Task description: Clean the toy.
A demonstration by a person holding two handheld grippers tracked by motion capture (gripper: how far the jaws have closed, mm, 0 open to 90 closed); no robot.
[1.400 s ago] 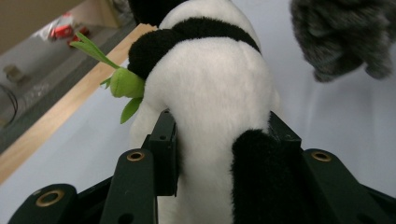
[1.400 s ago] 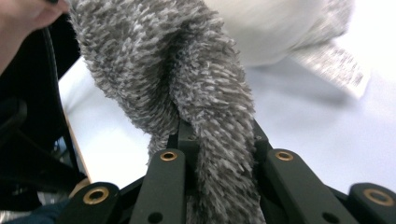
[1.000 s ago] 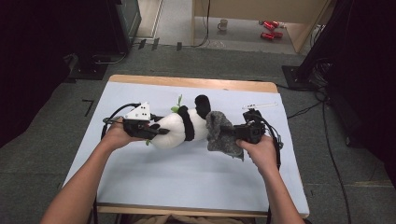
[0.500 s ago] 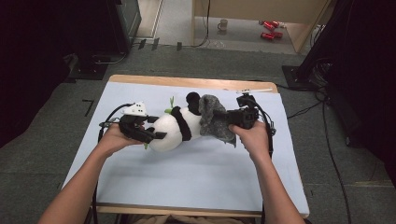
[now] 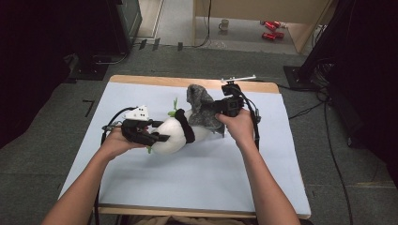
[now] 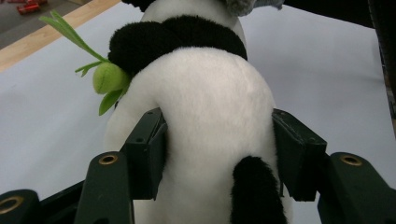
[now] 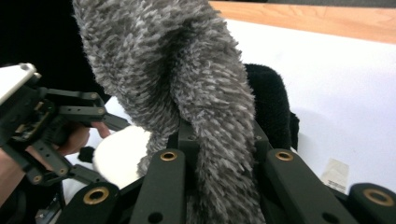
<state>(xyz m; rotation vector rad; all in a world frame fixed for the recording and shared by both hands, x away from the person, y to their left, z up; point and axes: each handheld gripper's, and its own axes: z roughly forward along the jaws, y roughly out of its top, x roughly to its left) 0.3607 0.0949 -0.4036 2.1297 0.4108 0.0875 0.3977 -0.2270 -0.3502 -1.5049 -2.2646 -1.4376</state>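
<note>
A: Pale blue table cover [image 5: 187, 187], wooden edging, grey carpet behind with a mug [image 5: 225, 24] and red cans [image 5: 271, 29] lying by the far wall. High view, item one?

B: Plush panda [image 5: 176, 133], lying on its side mid-table, head end pointing toward the right gripper [image 5: 220, 108]. Left gripper [image 5: 157, 137] is bracketing its white rump; I'm reading that as steadying, so the body is not sliding while the other end is being worked.

A: Item two?

B: Grey fuzzy cloth [image 5: 202, 110], a hat or hood by the look of it. Right gripper is pinching it and is carrying it up over the head end, probably to pull it on or off; which one I cannot tell.

A: Left gripper view?

B: Left gripper [image 6: 219, 154] is straddling the panda [image 6: 210, 116]. Jaws have just been closing, and both pads are lying against the white fur on either side, so it is clasping the body lightly. A green leaf sprig [image 6: 105, 77] is sticking out beside the black band.

A: Right gripper view?

B: Right gripper [image 7: 219, 154] is clenched on the grey cloth [image 7: 187, 79], pile bunching between the jaws. Black ear [image 7: 268, 102] is showing just behind the cloth.
</note>
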